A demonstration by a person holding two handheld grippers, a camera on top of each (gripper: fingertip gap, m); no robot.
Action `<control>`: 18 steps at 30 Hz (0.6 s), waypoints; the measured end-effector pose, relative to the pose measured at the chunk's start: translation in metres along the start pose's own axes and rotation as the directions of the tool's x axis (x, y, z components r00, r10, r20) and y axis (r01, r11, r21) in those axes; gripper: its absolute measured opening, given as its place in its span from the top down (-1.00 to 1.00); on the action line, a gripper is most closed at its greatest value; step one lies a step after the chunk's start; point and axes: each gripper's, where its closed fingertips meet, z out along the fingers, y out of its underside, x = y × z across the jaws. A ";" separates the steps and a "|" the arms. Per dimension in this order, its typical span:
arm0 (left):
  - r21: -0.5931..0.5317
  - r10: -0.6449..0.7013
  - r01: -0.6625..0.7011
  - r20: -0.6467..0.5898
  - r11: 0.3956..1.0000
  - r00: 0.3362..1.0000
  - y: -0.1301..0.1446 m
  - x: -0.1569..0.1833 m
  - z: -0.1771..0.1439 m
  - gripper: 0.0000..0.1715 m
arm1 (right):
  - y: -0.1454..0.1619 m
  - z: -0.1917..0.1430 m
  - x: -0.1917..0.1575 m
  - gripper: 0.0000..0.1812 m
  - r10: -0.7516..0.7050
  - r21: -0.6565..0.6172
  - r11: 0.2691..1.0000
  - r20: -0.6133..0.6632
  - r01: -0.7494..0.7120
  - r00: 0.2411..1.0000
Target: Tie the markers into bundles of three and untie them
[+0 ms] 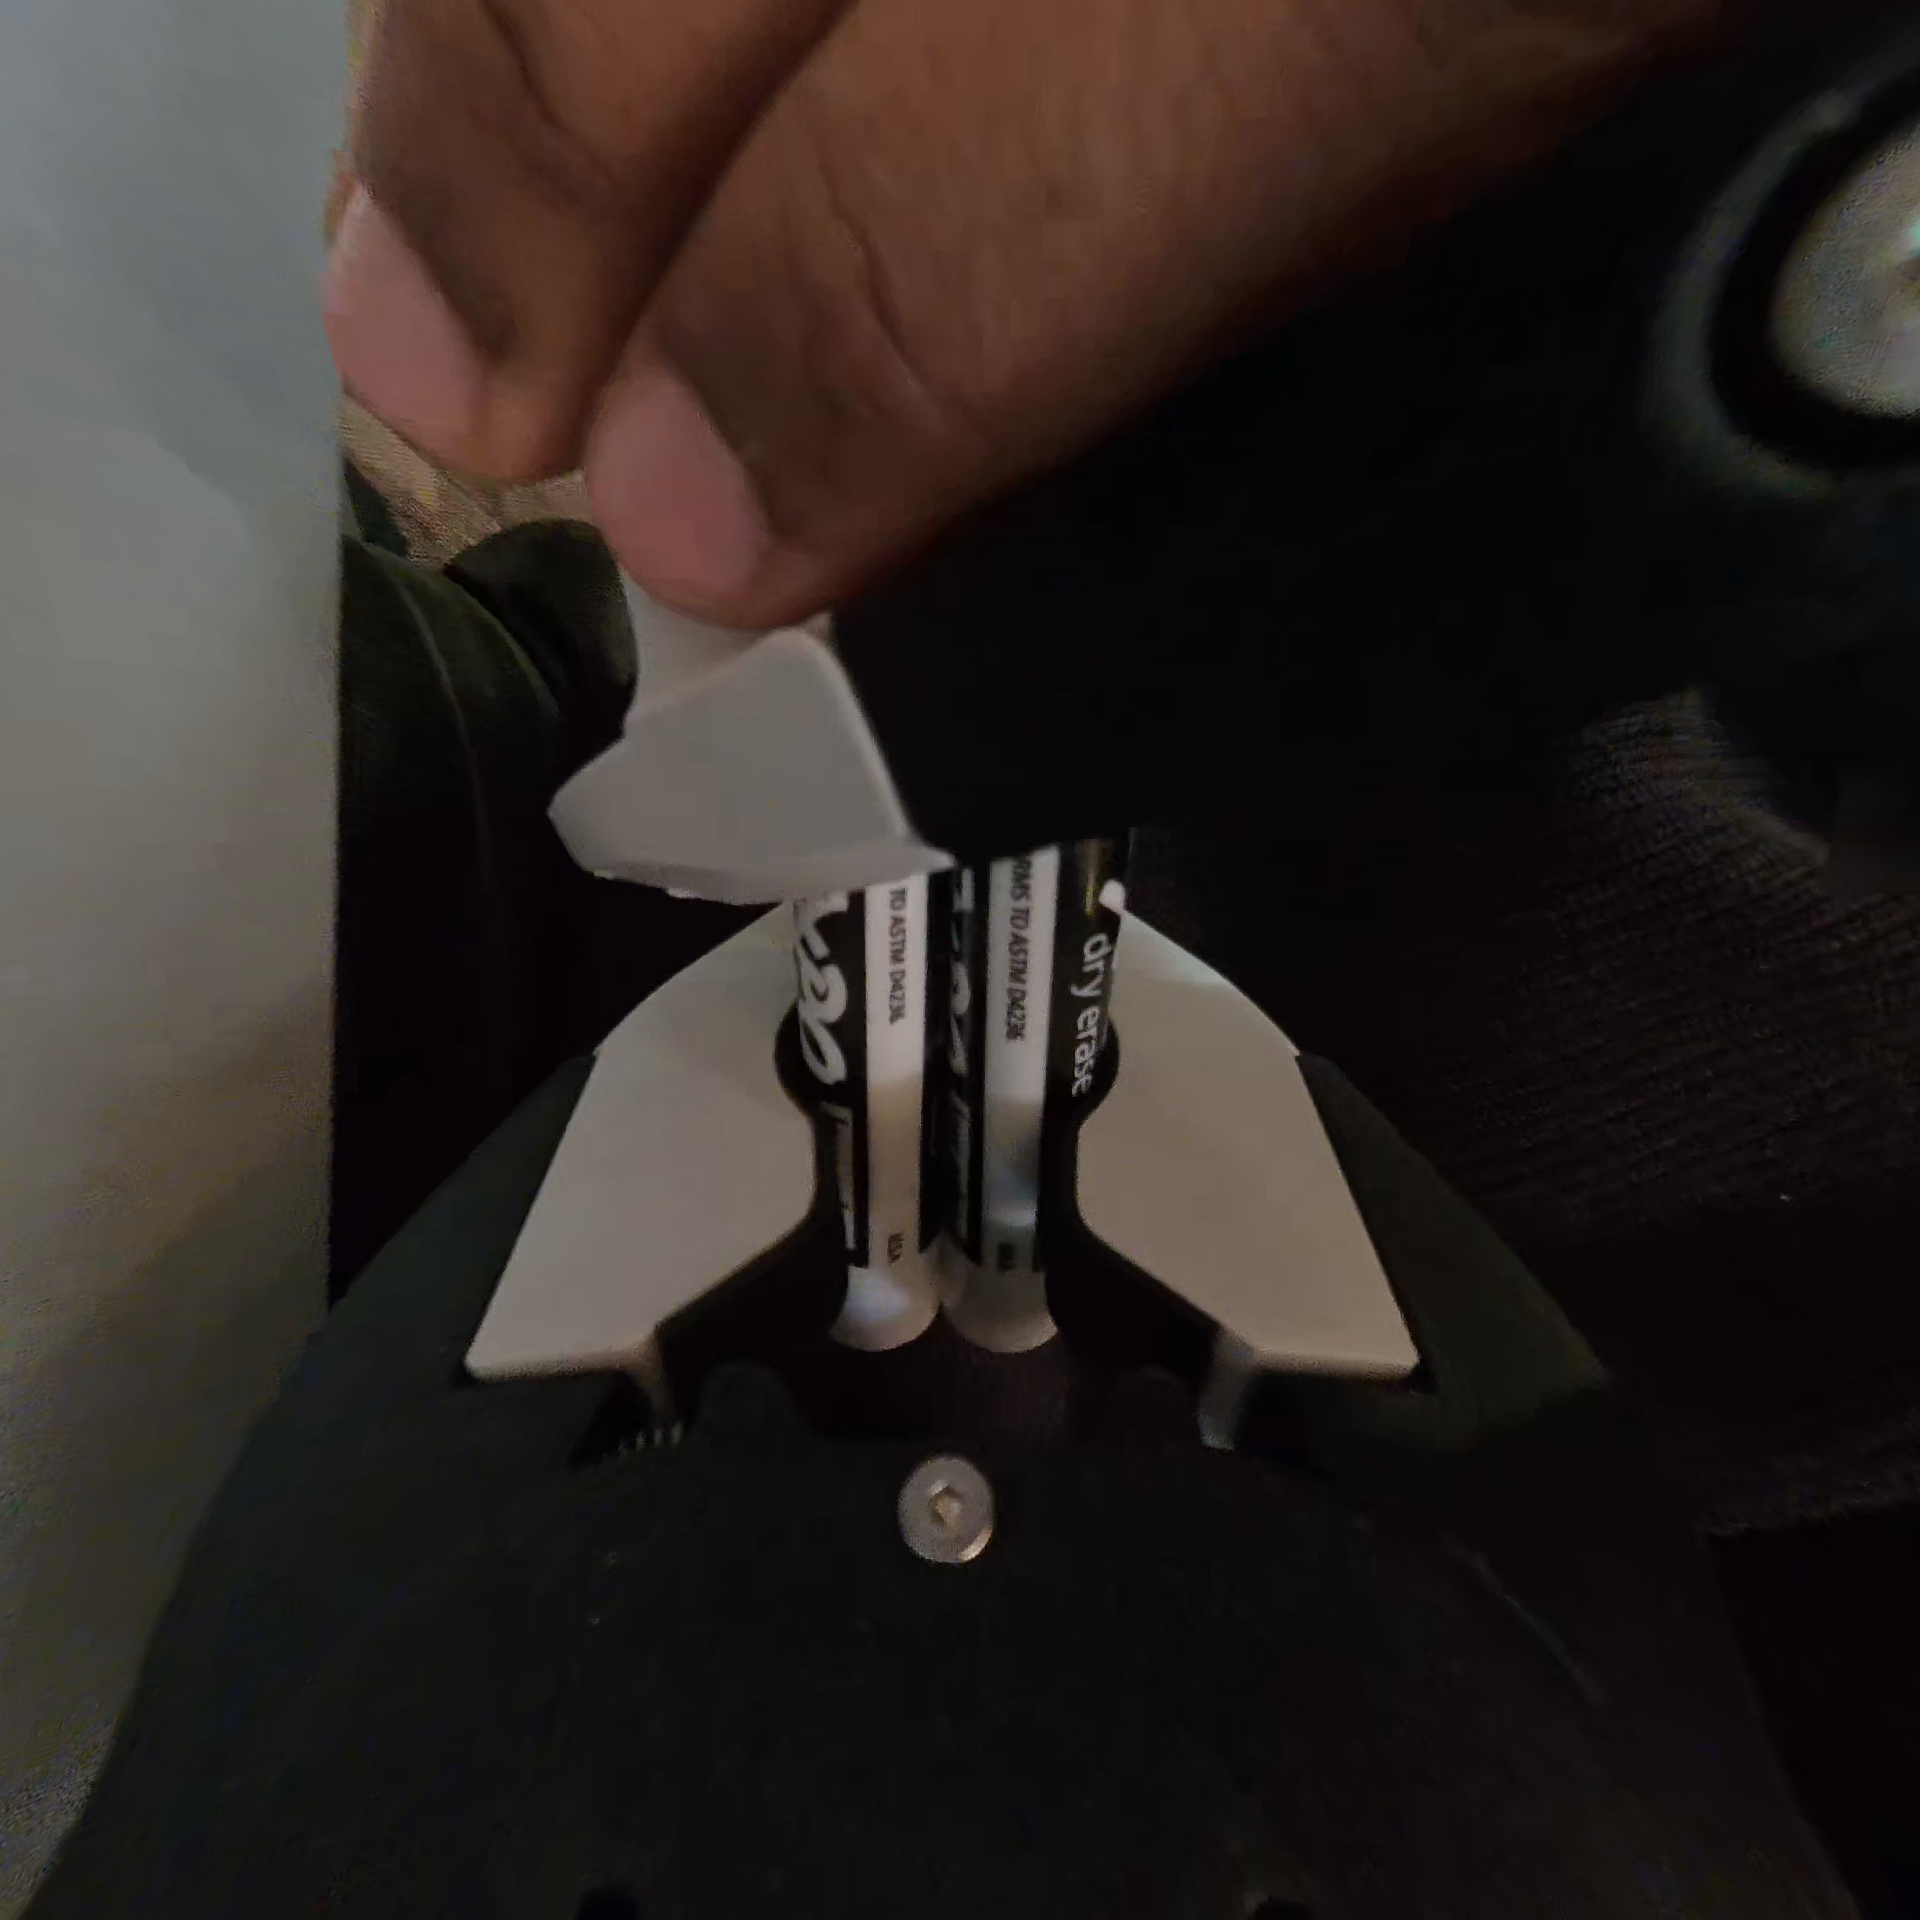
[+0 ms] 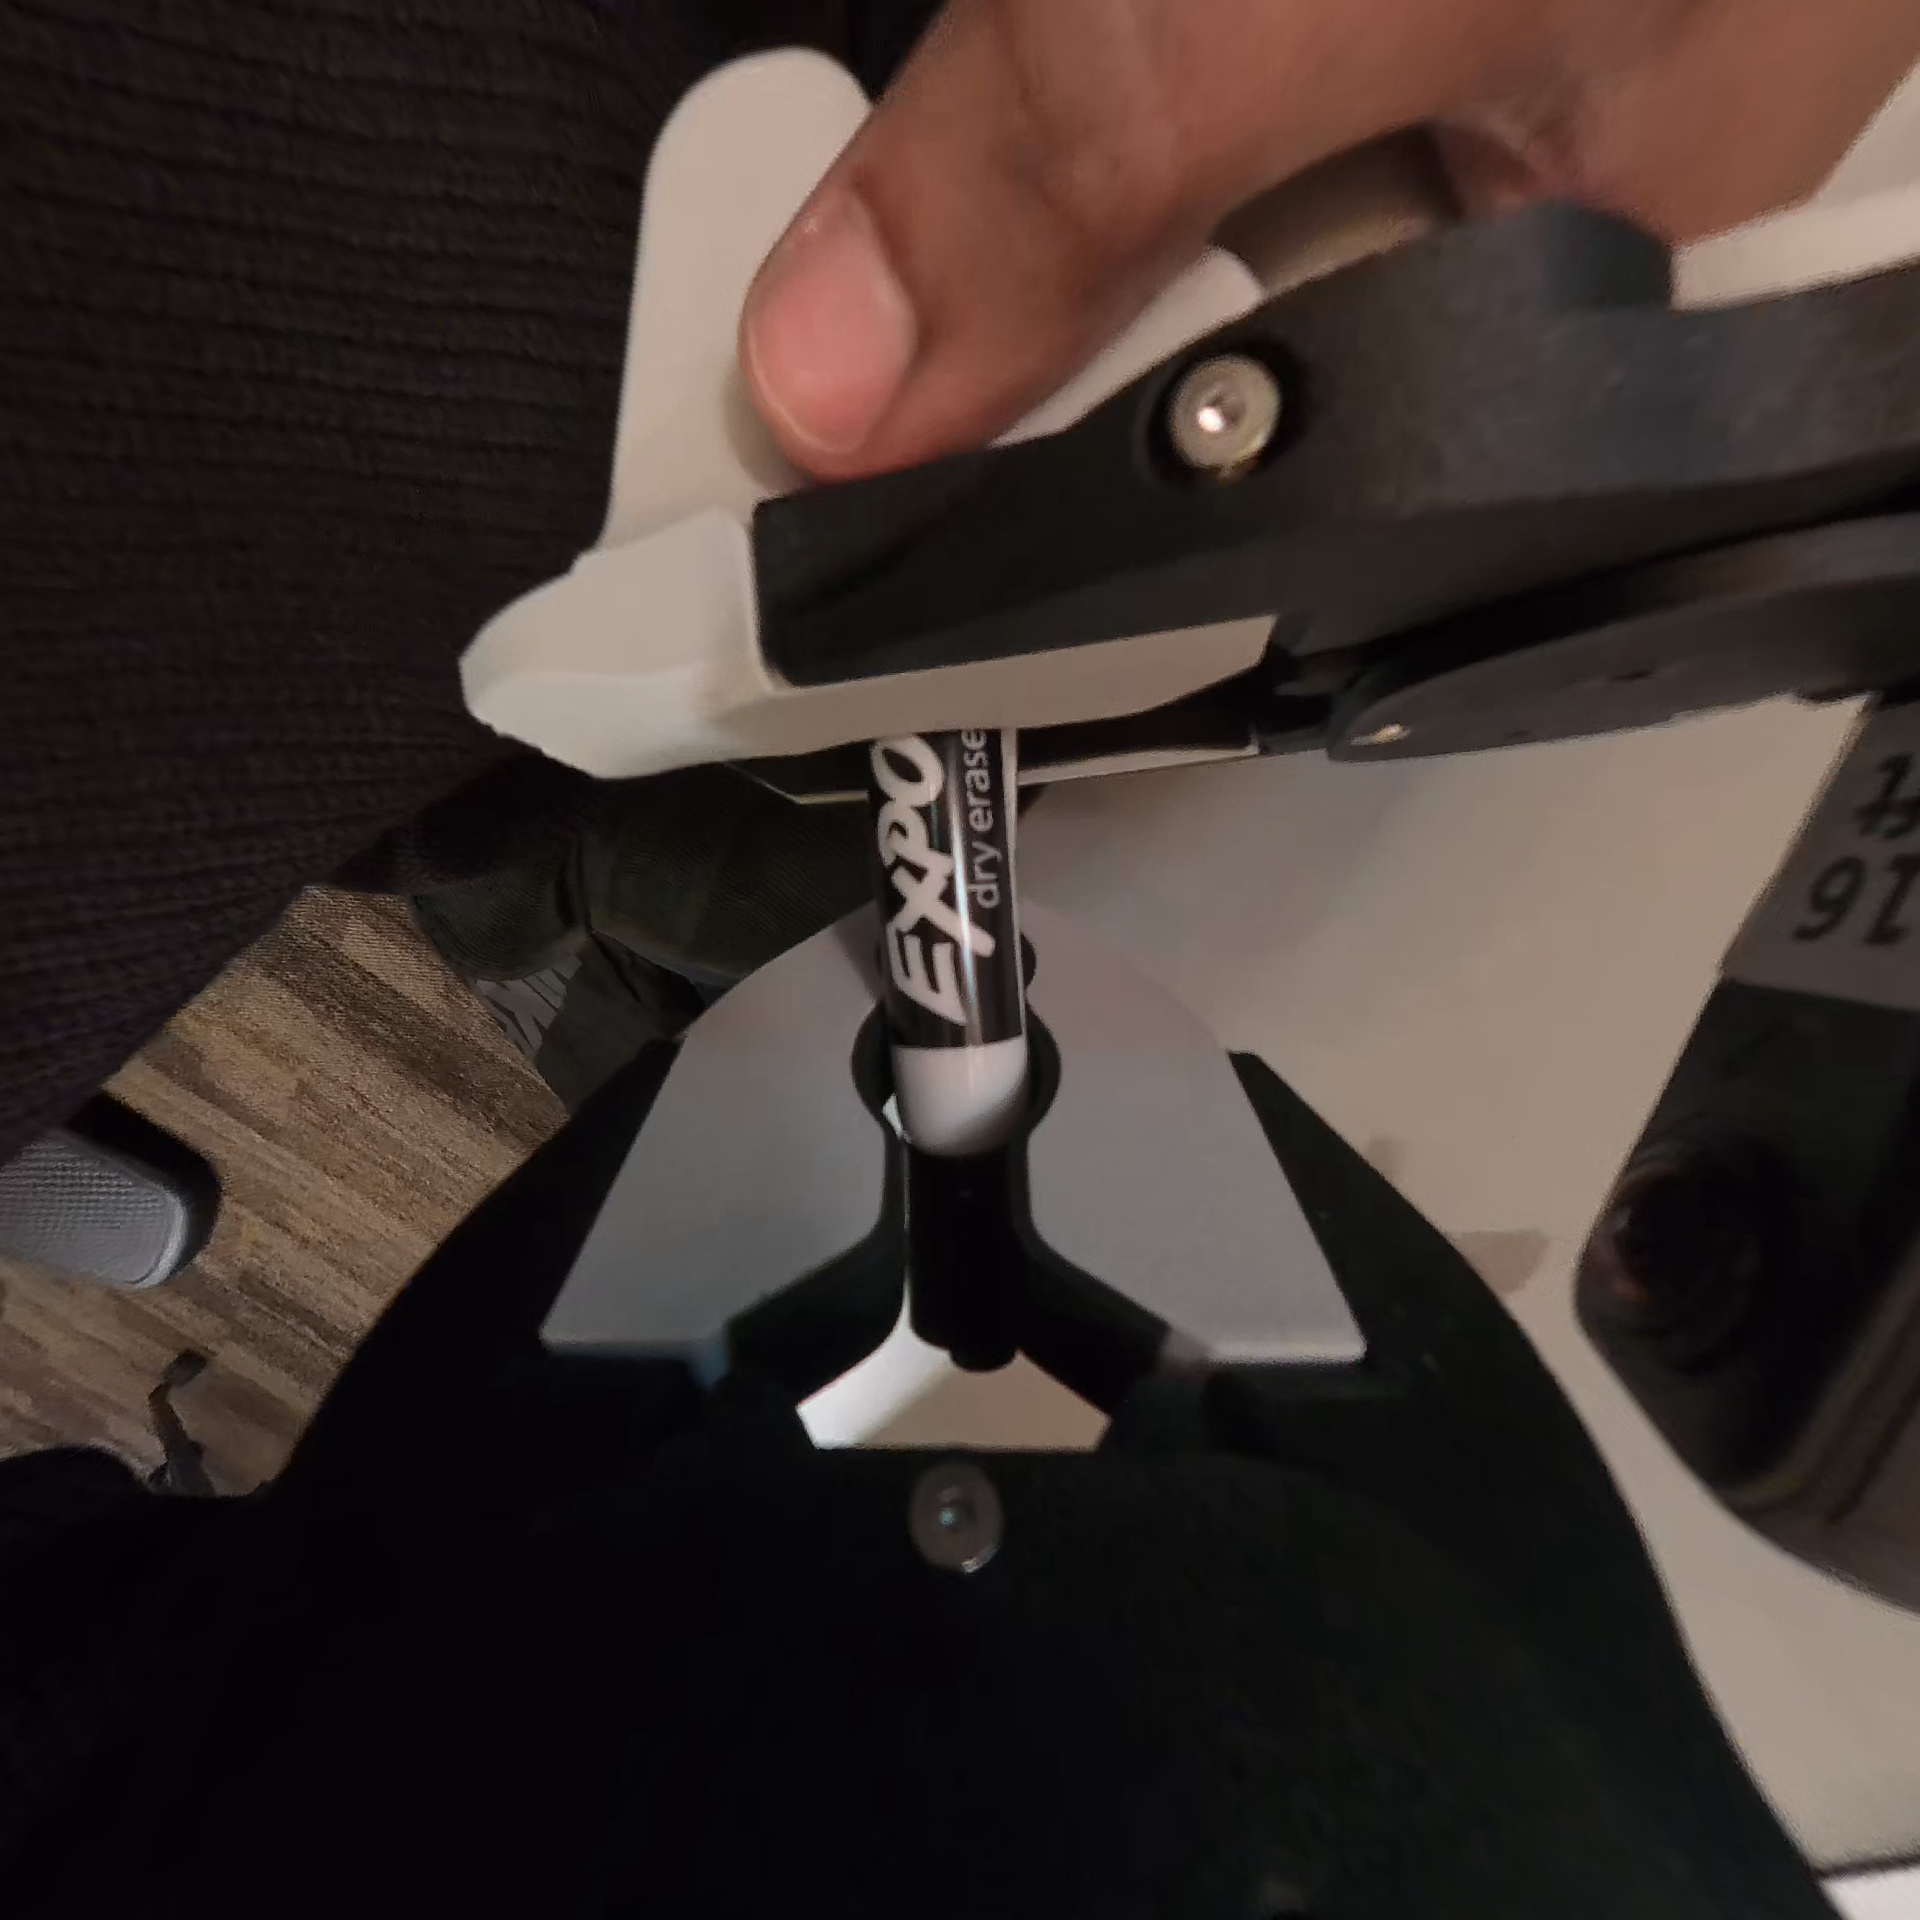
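Note:
In the left wrist view my left gripper (image 1: 945,987) is shut on two black-and-white dry-erase markers, one on the left (image 1: 883,1101) and one on the right (image 1: 1013,1091). They lie side by side, their rounded white ends towards the camera. A white finger of the other gripper (image 1: 727,779) sits just above them, pinched by a person's fingers (image 1: 727,364). In the right wrist view my right gripper (image 2: 951,1039) is shut on the end of one marker (image 2: 940,883). This marker runs up into the other gripper (image 2: 727,623), where a thumb (image 2: 831,312) presses on a white finger.
A white tabletop (image 2: 1299,883) lies behind the grippers and shows at the left (image 1: 156,727). A dark camera body (image 2: 1766,1247) hangs at the right. Black knit clothing (image 1: 1662,1039) is close by. A wood-pattern floor (image 2: 312,1091) and a grey shoe (image 2: 83,1205) lie below.

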 end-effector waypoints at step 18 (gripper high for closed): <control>0.058 -0.066 0.075 -0.139 0.996 0.988 -0.006 0.003 0.001 0.50 | -0.010 0.001 -0.010 0.82 -0.114 0.070 0.991 0.004 0.113 0.993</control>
